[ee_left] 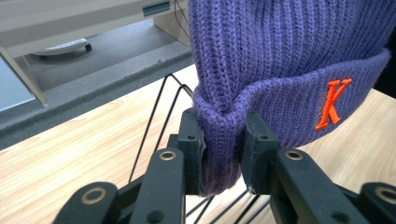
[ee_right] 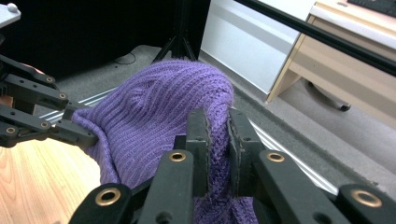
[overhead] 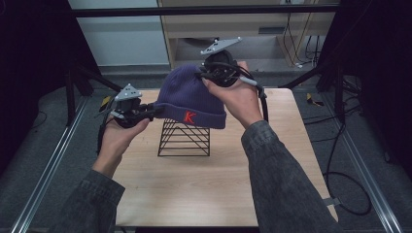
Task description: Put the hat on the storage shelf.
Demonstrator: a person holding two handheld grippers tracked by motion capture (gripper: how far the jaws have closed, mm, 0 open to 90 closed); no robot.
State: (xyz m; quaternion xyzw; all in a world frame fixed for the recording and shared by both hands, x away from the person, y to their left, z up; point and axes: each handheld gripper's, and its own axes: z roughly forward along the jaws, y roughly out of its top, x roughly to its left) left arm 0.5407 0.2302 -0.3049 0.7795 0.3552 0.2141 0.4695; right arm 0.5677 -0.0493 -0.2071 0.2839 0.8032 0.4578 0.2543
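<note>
A purple beanie [overhead: 192, 94] hangs over the black wire rack [overhead: 184, 138] mid-desk [overhead: 204, 189]; the left claw [ee_left: 223, 154] pinches its cuff, the right claw [ee_right: 218, 149] grips its far crown.

rack [overhead: 183, 141] top under beanie [overhead: 192, 94] (hidden)

A purple ribbed knit beanie [overhead: 192, 97] with a folded cuff and an orange embroidered letter K on the cuff. It is held up above a black wire rack [overhead: 184, 138] that stands on the tabletop [overhead: 204, 189], its cuff end pinched at one side and its crown pinched at the other.
</note>
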